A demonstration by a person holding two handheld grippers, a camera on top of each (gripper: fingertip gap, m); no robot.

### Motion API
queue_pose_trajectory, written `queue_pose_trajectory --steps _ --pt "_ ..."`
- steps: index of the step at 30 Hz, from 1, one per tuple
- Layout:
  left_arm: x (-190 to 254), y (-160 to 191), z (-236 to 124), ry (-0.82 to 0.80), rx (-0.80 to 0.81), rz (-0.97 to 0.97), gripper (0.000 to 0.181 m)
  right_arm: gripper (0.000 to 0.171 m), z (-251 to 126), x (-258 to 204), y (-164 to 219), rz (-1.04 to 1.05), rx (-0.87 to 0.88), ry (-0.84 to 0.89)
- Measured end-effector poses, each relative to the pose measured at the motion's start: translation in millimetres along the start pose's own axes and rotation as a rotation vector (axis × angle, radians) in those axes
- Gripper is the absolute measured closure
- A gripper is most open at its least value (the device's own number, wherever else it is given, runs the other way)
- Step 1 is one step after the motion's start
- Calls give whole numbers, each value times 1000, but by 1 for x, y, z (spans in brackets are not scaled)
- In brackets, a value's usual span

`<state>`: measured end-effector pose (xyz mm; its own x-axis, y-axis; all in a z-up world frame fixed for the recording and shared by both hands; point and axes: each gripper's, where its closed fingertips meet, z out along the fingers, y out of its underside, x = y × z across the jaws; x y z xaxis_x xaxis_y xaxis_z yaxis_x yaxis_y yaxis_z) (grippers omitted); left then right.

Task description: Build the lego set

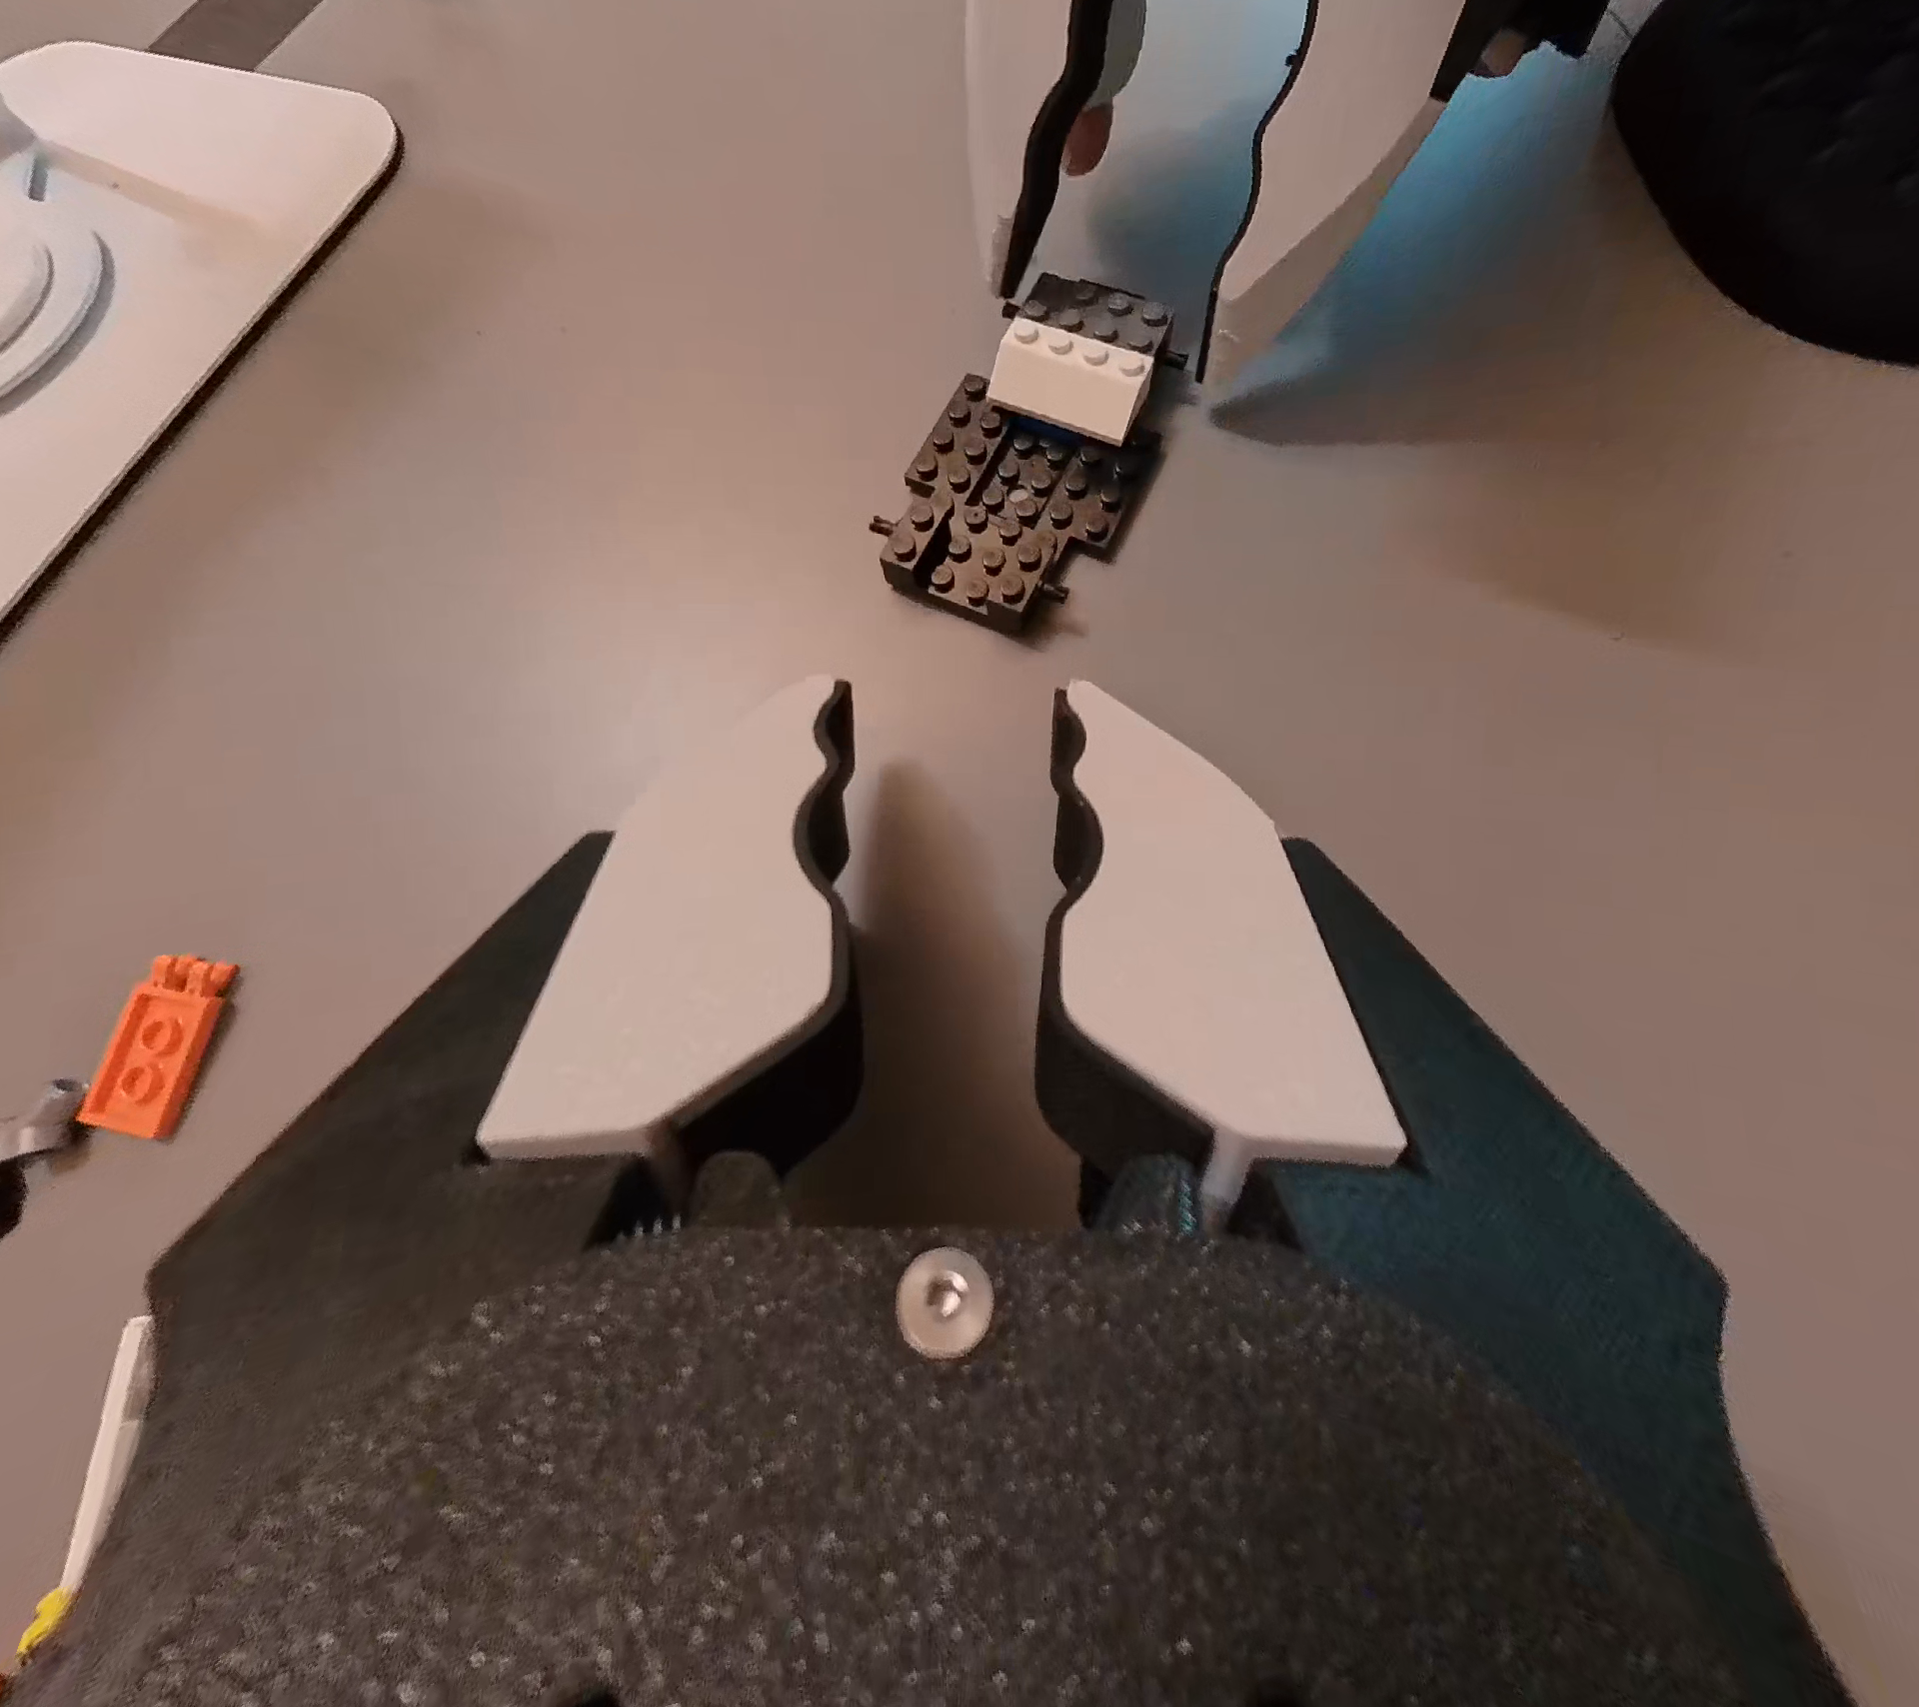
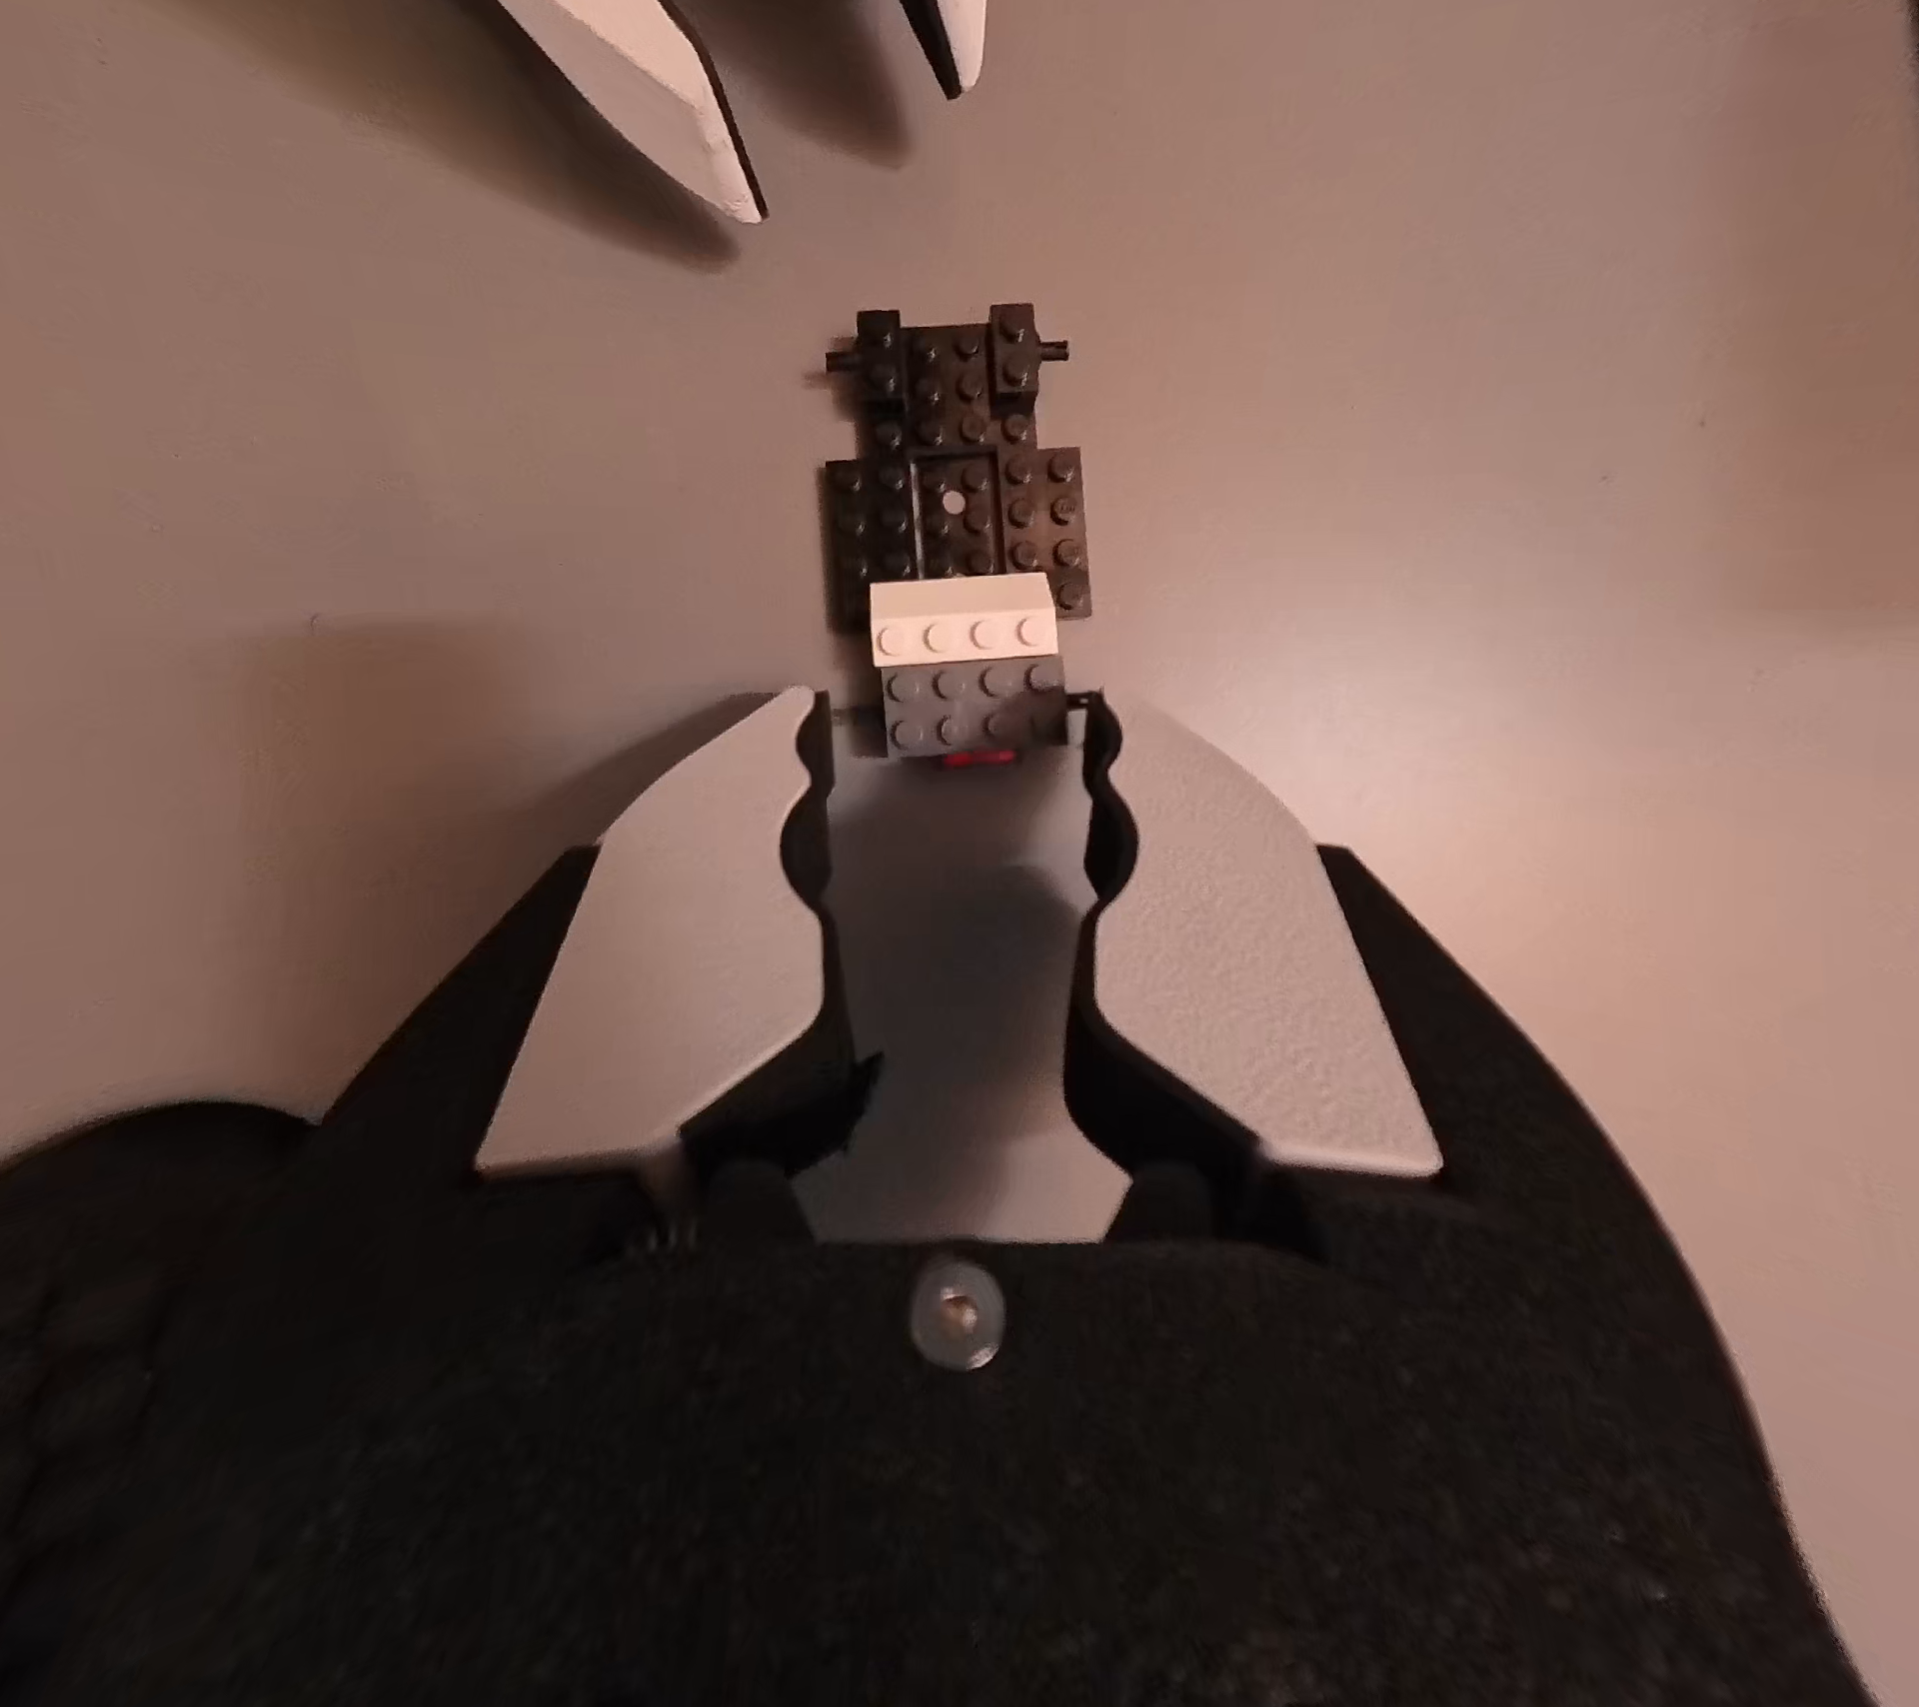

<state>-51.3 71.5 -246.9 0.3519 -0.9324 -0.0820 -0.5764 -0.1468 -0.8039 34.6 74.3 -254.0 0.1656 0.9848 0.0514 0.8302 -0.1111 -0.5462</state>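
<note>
My left claw (image 1: pixel 952 702) hung open above the tabletop (image 1: pixel 623 411), short of the black lego chassis (image 1: pixel 1023 473), whose far end my right claw (image 1: pixel 1106 328) straddled.

Your left view cuts off the pale rounded-corner board (image 1: pixel 208 203), a grey bent piece (image 1: pixel 42 1128) and a yellow scrap (image 1: pixel 42 1621) at its edge. A small red piece (image 2: pixel 976 760) hides beneath the black studded chassis (image 2: pixel 955 453).
</note>
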Motion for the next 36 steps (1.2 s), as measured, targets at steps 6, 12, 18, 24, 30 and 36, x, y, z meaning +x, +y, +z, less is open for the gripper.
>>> queue_pose_trajectory --steps 6,12,18,24,30,36 --pt "0 1 0 -5 -6 2 146 127 3 1 -1 -50 -15 -7" --pt "0 3 1 -5 -14 8 146 131 2 2 0 -78 -25 -10" --pt "1 3 1 -1 -15 10 147 131 2 1 0 -79 -32 -10" --pt "2 4 1 3 -18 13 147 126 -2 1 -6 -89 -8 -12" --pt "2 5 2 2 -22 22 148 126 5 0 -16 -163 -39 -34" --pt "1 6 0 0 -19 10 148 134 8 -1 -13 -163 -60 -59"
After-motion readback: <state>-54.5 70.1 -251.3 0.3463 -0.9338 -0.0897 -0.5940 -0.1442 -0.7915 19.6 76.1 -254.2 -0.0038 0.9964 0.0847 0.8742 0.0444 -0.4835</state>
